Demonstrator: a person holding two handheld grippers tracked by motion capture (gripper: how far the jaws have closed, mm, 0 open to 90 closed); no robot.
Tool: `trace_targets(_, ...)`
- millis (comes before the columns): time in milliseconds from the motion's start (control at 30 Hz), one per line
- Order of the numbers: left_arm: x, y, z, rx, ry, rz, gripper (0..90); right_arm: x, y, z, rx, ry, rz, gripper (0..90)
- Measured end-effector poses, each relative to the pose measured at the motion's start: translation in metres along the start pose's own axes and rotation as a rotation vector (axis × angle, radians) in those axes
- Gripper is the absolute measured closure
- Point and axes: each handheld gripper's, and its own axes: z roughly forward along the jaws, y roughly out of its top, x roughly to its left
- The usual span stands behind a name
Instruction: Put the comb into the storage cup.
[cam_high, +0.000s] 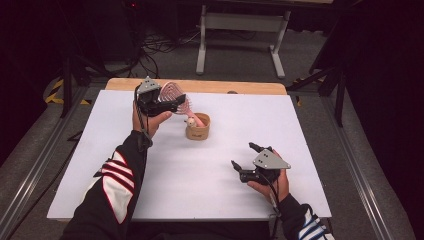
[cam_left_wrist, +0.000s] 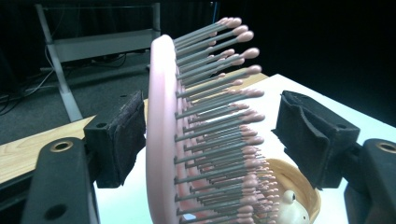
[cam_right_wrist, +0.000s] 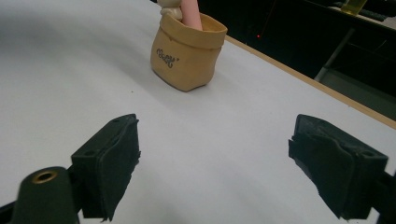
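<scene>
Left gripper (cam_high: 172, 102), fingers parted around a pink brush (cam_left_wrist: 161, 140) standing in the pot (cam_high: 198, 131); right gripper (cam_high: 247, 160) released. Release straight outward, lest bristles snag.

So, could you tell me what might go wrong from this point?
The left gripper looks open around the pink hairbrush, whose handle sits in the tan pot. Released here, the leaning brush could tip the light pot over. The right gripper rests open, apart from the pot, too far to steady it.
</scene>
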Motion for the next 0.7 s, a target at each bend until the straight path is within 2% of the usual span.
trace_targets(467,0.000,0.004,-0.010,-0.006,0.003,0.030,18.8,0.000,0.000,0.000,0.000,0.000,-0.002,16.2)
trace_targets(533,0.000,0.004,-0.013,0.000,0.008,0.050,17.0,0.001,0.000,0.001,0.004,0.000,-0.004,16.4)
trace_targets(700,-0.001,0.001,-0.015,0.002,0.002,0.050,13.4,0.001,0.000,0.001,0.005,0.000,-0.008,16.3)
